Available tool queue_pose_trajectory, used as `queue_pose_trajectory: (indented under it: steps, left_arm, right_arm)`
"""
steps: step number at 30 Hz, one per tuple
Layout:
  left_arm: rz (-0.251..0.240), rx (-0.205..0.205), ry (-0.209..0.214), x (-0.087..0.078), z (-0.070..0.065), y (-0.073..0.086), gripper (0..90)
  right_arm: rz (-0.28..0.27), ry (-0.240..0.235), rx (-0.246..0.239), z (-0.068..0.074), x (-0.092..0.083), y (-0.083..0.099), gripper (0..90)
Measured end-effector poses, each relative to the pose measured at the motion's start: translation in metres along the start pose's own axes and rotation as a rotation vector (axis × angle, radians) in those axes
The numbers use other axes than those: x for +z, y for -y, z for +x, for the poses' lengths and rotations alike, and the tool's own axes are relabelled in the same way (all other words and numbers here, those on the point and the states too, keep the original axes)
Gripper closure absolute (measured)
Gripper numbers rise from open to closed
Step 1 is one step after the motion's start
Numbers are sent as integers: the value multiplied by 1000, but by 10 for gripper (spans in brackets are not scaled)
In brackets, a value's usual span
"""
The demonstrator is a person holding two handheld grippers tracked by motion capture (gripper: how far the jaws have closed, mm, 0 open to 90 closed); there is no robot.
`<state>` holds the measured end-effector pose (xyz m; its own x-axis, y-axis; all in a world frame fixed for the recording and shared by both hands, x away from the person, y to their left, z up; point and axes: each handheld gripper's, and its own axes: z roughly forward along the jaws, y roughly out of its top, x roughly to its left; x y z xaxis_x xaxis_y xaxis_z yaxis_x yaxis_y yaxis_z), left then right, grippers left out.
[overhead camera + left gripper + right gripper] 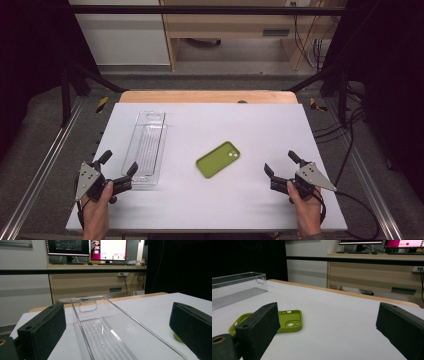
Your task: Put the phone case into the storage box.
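Lying diagonally, green phone case (218, 159), camera end far-right, left claw (118, 167) and right claw (281, 163) wide open, empty

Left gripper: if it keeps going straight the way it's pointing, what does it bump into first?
Most likely the clear plastic tray. The left gripper is open, and in the left gripper view the tray's near end sits right between its fingers. How close it is, is hard to judge.
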<state>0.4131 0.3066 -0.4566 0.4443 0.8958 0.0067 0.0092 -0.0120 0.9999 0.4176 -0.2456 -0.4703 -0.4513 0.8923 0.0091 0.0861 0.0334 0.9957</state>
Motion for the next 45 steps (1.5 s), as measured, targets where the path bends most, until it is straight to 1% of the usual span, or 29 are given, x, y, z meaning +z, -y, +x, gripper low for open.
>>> queue_pose_trajectory:
  steps: [3,7,8,9,10,11,15,16,18,21,23,24,26,28,30,33,37,39,40,44,45]
  left_arm:
    - [5,6,5,0,-2,0,4]
    - [9,4,7,0,-3,0,4]
    - [10,3,9,0,-3,0,5]
    - [12,5,12,1,-4,0,5]
    - [13,6,13,1,-4,1,5]
    - [13,5,15,1,-5,1,5]
    - [12,3,18,1,-5,1,5]
    - [13,2,17,1,-5,1,5]
    - [13,1,17,0,-5,1,5]
    - [13,-4,16,0,-5,1,5]
    - [20,-2,16,0,-5,1,5]
    - [21,-2,18,1,-5,1,6]
    - [22,-4,18,1,-5,1,6]
    - [23,-8,16,0,-5,2,6]
    - [23,-7,14,0,-5,1,7]
    - [21,-10,11,0,-4,1,7]
    - [24,-22,15,0,-4,2,8]
    - [24,-33,16,0,-4,3,8]
    - [25,-31,15,0,-3,3,8]
    - [26,-28,13,0,-4,2,8]
    - [27,-26,13,0,-4,2,8]
  right_arm:
    - [19,-3,13,0,0,0,52]
    - [55,-14,26,1,1,0,52]
    - [83,-13,32,1,0,0,52]
    - [83,-13,32,1,0,0,52]
    - [104,-13,46,2,1,-1,48]
    - [104,-13,46,2,1,-1,48]
    - [160,-10,65,6,6,-3,50]
    - [177,-4,57,8,8,-5,53]
    - [183,-4,57,9,10,-6,56]
    - [204,8,32,14,13,-12,69]
    - [220,8,15,16,14,-17,69]
    - [234,9,-2,19,15,-21,66]
    - [239,9,-8,20,16,-24,66]
    - [250,-1,-16,22,17,-29,66]
    - [279,-14,-15,24,20,-39,66]
    - [287,-22,-16,25,22,-45,67]
    - [315,-31,-25,28,27,-57,72]
    - [343,-51,-25,28,29,-63,72]
    - [354,-58,-26,29,31,-66,72]
    - [387,-73,-50,32,37,-77,74]
    - [397,-79,-64,33,39,-79,75]
